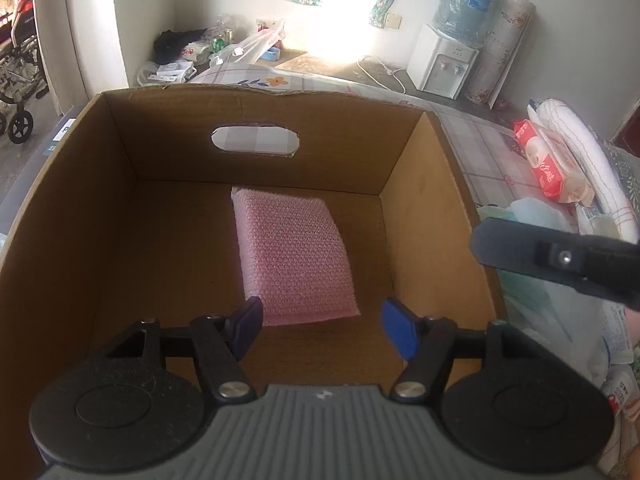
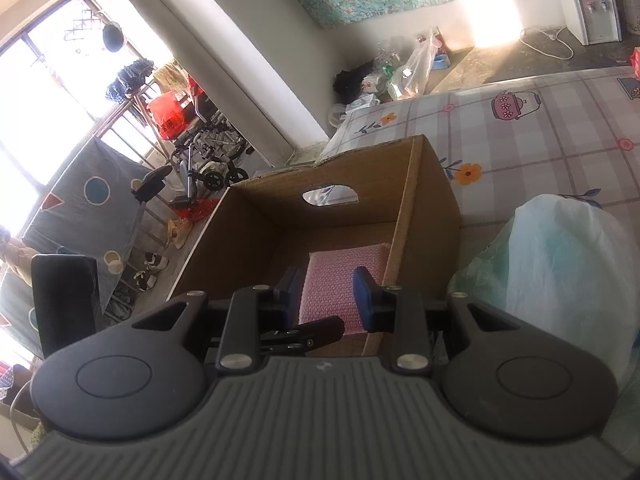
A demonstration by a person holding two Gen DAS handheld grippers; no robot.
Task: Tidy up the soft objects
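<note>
Fingers of left gripper and right gripper spread wide, empty, above pink bubble-wrap pad in cardboard box.

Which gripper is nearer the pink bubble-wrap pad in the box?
Left. The left gripper hangs open inside the cardboard box, just above the pink bubble-wrap pad; the right gripper hovers open outside the box's right wall.

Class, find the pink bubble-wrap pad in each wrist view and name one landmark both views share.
Left wrist: pink bubble-wrap pad lies centre frame on the cardboard box floor, beyond the open left gripper.
Right wrist: it shows lower centre, between the open right gripper fingers.
Shared landmark: the box's oval handle hole.
</note>
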